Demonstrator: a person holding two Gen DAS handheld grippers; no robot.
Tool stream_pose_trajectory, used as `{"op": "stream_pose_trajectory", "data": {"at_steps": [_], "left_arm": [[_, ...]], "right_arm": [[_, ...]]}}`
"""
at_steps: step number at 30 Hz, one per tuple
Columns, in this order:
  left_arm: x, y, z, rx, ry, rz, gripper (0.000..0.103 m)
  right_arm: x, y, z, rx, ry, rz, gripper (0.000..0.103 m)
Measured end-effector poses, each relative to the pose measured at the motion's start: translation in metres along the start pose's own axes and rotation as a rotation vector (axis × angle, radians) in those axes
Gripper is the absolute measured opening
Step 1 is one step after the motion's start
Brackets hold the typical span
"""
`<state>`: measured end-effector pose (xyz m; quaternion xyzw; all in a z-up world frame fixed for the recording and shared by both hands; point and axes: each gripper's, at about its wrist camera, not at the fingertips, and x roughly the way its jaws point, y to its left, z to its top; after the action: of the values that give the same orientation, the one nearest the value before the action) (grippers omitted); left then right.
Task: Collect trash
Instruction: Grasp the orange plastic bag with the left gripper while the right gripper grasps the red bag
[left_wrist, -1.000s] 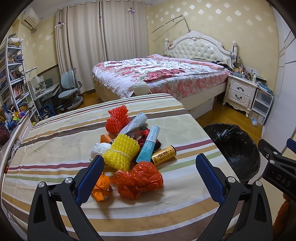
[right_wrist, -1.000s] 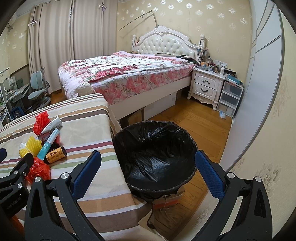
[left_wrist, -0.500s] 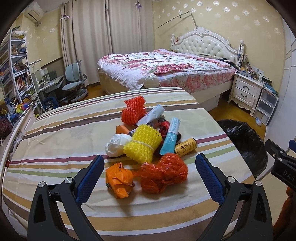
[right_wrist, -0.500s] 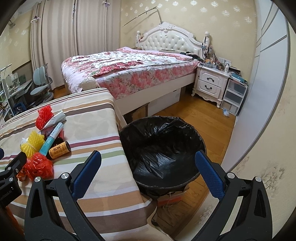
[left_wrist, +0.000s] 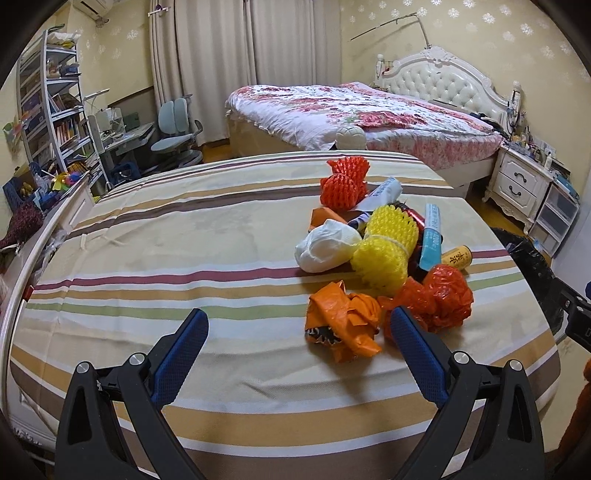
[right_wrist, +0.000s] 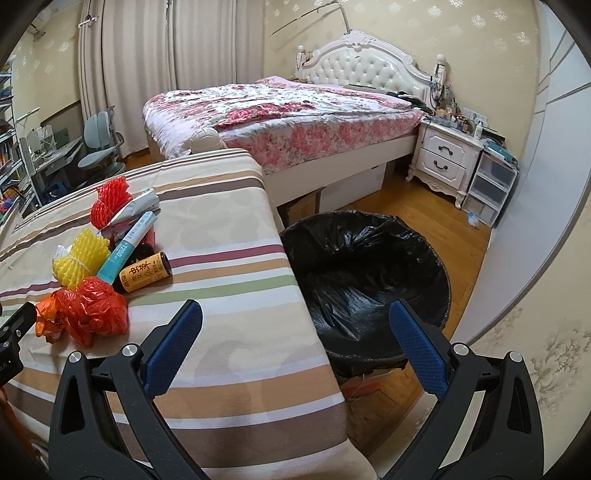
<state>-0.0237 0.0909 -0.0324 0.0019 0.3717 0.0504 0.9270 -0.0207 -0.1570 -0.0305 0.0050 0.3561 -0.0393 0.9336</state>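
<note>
The left tongs (left_wrist: 299, 336) are spread wide and hold nothing, low over the striped counter (left_wrist: 166, 240). Their right finger (left_wrist: 417, 354) sits just beside the orange wad (left_wrist: 341, 325) and red bag (left_wrist: 439, 299), at the near edge of the trash pile. Behind those lie the yellow net (left_wrist: 388, 251), white wad (left_wrist: 325, 247), blue tube (left_wrist: 432, 236) and can (left_wrist: 458, 256). The right tongs (right_wrist: 295, 336) are also spread and hold nothing, straddling the counter's corner and the bin (right_wrist: 365, 280). The bin, right of the pile, holds only its black liner.

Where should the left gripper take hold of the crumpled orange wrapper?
Probably across the bunched middle of the orange wrapper, coming from the near side. It lies nearest the open left gripper, loose on the striped tablecloth, its flaps too flimsy to hold.
</note>
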Motion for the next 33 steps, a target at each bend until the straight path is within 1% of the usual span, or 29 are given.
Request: {"op": "stream_pose_trajectory", "data": {"at_steps": [4, 7, 8, 9, 10, 11, 12, 14, 18, 25, 28, 31, 33], "left_arm": [[0.005, 0.003, 0.0, -0.002, 0.022, -0.012, 0.096], [0.009, 0.001, 0.0, 0.013, 0.022, -0.01, 0.096], [0.012, -0.001, 0.001, 0.013, 0.024, -0.009, 0.094], [0.014, -0.001, 0.001, 0.01, 0.03, -0.011, 0.092], [0.015, 0.0, 0.001, 0.006, 0.034, -0.02, 0.084], [0.016, 0.002, 0.001, 0.0, 0.042, -0.046, 0.075], [0.018, 0.004, 0.001, -0.01, 0.054, -0.076, 0.074], [0.018, 0.006, 0.0, -0.016, 0.059, -0.081, 0.074], [0.013, 0.004, -0.001, 0.013, 0.043, -0.06, 0.071], [0.013, 0.021, -0.001, -0.022, 0.061, -0.027, 0.071], [0.012, 0.016, 0.002, -0.011, 0.05, -0.026, 0.072], [0.012, 0.009, 0.001, 0.012, 0.029, -0.016, 0.078], [0.017, 0.005, 0.003, 0.035, 0.032, -0.011, 0.078]], "right_arm": [[0.003, 0.004, 0.0, -0.007, 0.011, 0.007, 0.098], [0.005, 0.006, 0.001, -0.006, 0.014, 0.009, 0.098], [0.005, 0.006, 0.001, -0.007, 0.013, 0.009, 0.098], [0.004, 0.006, 0.001, -0.008, 0.013, 0.008, 0.098], [0.004, 0.006, 0.002, -0.009, 0.013, 0.008, 0.098], [0.004, 0.006, 0.002, -0.009, 0.012, 0.009, 0.098], [0.005, 0.006, 0.002, -0.008, 0.013, 0.008, 0.098], [0.006, 0.007, 0.002, -0.009, 0.016, 0.01, 0.098], [0.006, 0.009, 0.001, -0.011, 0.016, 0.016, 0.098], [0.002, 0.01, -0.001, -0.009, 0.012, 0.025, 0.098], [0.002, 0.011, -0.001, -0.01, 0.015, 0.026, 0.098], [0.0, 0.013, -0.001, -0.014, 0.017, 0.029, 0.098], [-0.002, 0.015, -0.001, -0.018, 0.016, 0.032, 0.098]]}}
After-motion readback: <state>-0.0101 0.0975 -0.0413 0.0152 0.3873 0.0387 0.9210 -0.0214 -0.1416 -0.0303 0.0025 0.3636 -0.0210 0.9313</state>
